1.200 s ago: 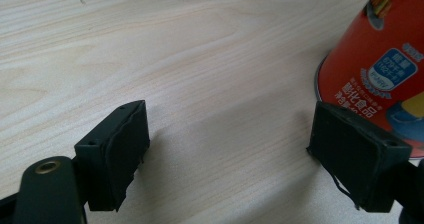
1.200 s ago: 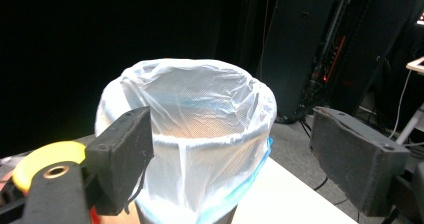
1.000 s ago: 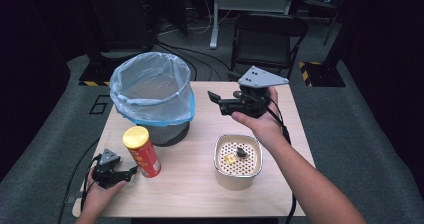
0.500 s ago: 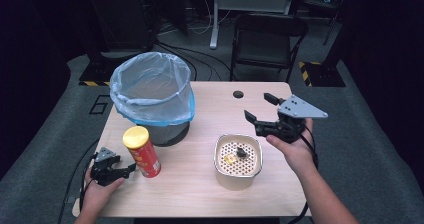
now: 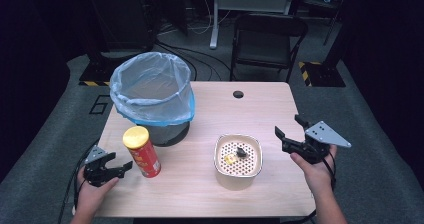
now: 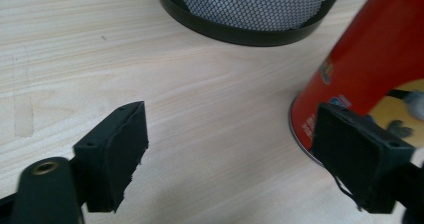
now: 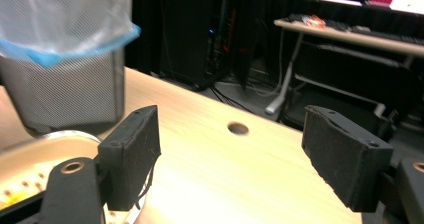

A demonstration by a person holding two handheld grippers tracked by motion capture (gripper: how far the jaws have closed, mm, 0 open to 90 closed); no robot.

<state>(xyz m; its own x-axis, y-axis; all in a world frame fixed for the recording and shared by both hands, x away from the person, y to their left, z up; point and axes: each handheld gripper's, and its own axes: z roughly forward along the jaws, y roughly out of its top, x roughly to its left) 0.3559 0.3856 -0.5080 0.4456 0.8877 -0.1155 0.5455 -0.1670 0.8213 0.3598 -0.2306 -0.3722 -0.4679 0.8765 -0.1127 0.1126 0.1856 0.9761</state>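
Observation:
A red chip can [image 5: 141, 151] with a yellow lid stands upright near the table's front left. My left gripper [image 5: 120, 160] lies just left of it, low on the table. In the left gripper view my left gripper [image 6: 230, 154] is open; its jaws have just been opening, with bare wood between them and the can's base [image 6: 370, 59] behind the right jaw. To the right of a white perforated bowl [image 5: 238, 174] my right gripper [image 5: 288, 125] is held open above the table. Its jaws have just been closing slightly, with nothing between them [image 7: 230, 154].
A mesh bin [image 5: 152, 96] lined with a blue bag stands at the back left. The bowl holds a few small scraps. A cable hole [image 5: 238, 94] is in the table's far middle. A folding chair [image 5: 267, 39] stands beyond the table.
My right gripper has come from behind the bowl near the table's middle to the right and down, now beside the bowl. My left gripper has stayed by the can.

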